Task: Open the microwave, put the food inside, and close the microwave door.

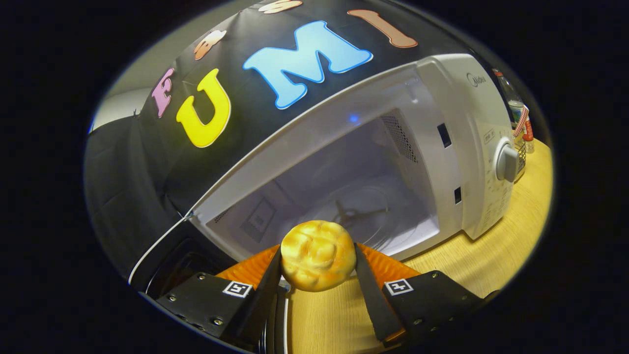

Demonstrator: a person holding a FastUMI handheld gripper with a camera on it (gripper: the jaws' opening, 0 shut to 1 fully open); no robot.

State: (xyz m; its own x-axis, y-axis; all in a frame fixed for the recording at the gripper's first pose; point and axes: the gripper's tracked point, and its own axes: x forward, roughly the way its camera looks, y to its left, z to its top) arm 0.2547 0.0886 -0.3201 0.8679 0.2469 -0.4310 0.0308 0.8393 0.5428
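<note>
A round golden bread roll sits between my two fingers, and the gripper is shut on it, both pads pressing its sides. Just ahead stands the white microwave, tilted in the view, its cavity open toward me. Inside I see the glass turntable with its hub. The open door hangs at the left, close to my left finger. The roll is held just outside the cavity's front lip, above the wooden table.
The microwave's control panel with a round knob faces me on the right. Behind it at the far right stand a bottle and a small wire basket on the table.
</note>
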